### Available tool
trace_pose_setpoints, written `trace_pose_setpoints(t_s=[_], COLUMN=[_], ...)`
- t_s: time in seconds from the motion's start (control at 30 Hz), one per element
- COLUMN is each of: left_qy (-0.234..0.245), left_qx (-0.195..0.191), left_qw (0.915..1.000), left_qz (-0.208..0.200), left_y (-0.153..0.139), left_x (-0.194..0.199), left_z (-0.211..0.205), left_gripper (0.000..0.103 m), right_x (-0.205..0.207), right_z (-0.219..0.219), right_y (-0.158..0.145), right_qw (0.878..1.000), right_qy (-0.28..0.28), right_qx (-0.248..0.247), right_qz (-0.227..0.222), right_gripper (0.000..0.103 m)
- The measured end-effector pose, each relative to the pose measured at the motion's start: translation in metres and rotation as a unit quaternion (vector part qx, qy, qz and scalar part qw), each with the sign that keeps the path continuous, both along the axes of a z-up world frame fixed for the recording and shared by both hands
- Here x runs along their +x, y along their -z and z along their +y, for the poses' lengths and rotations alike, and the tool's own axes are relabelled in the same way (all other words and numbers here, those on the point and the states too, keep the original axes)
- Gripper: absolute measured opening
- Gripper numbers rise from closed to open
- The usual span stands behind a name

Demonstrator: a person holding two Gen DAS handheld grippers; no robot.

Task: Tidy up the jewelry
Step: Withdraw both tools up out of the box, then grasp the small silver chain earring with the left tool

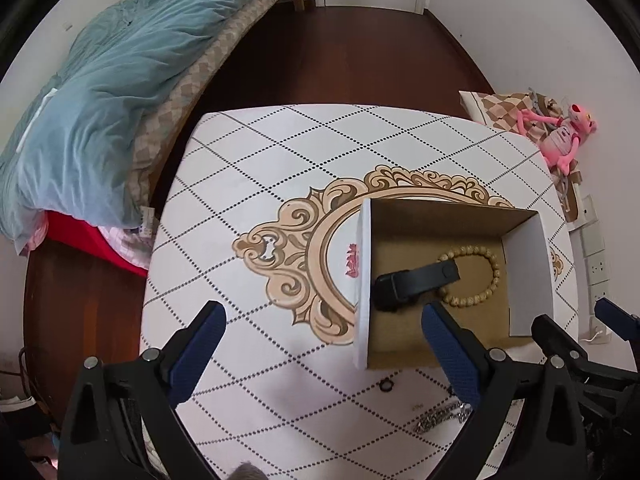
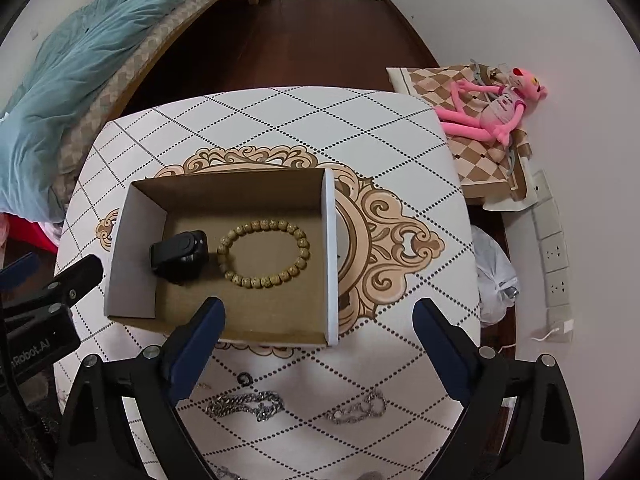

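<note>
Both tools hang released over the white diamond-patterned counter — left tool, right tool. The shallow brown cardboard box holds a tan wooden bead bracelet and, just left, a black smartwatch. Nearer lie two silver chains — plus a small dark ring.

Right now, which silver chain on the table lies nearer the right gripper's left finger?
The thicker, bunched silver chain, beside the small black ring; the thinner chain lies further right.

home bedroom | bed with teal duvet | plush toy | wood floor
</note>
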State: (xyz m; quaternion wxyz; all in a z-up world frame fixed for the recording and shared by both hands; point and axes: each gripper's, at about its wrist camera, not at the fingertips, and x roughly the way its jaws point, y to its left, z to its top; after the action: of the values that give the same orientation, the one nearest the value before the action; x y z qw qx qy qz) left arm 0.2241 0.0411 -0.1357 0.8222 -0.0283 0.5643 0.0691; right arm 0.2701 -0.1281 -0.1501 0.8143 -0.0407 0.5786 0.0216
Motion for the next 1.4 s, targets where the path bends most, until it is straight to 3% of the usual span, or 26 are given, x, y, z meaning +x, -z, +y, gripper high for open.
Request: trace_pose_setpoints(t_s=[0.4, 0.63, 0.93, 1.1, 1.4], left_qy=[0.009, 0.016, 0.012, 0.009, 0.040], left_qx=[0.023, 0.012, 0.019, 0.026, 0.035], left_qw=[0.9981, 0.9967, 0.9953, 0.9963, 0.9985], left_qz=[-0.058, -0.079, -0.094, -0.082, 0.013], left_y=[-0.054, -0.079, -0.096, -0.077, 0.018], left_x=[-0.053, -0.085, -0.113, -0.124, -0.155], left_z=[-0.010, -0.011, -0.007, -0.005, -0.033], left_gripper=[0.100, 0.100, 0.100, 0.100, 0.100], right_x=[-0.056, -0.090, -0.123, -0.138, -0.172], right_z=[-0.008, -0.012, -0.014, -0.018, -0.049], right_y=[-0.058, -0.093, -0.119, -0.101, 0.012], right_qw=[0.998, 0.995, 0.991, 0.993, 0.996], right_qy=[0.011, 0.013, 0.014, 0.022, 0.071], right_qx=[0.009, 0.011, 0.027, 0.034, 0.048], right_qz=[-0.065, -0.102, -0.129, -0.108, 0.023], right_gripper=[0.096, 0.096, 0.096, 0.096, 0.096])
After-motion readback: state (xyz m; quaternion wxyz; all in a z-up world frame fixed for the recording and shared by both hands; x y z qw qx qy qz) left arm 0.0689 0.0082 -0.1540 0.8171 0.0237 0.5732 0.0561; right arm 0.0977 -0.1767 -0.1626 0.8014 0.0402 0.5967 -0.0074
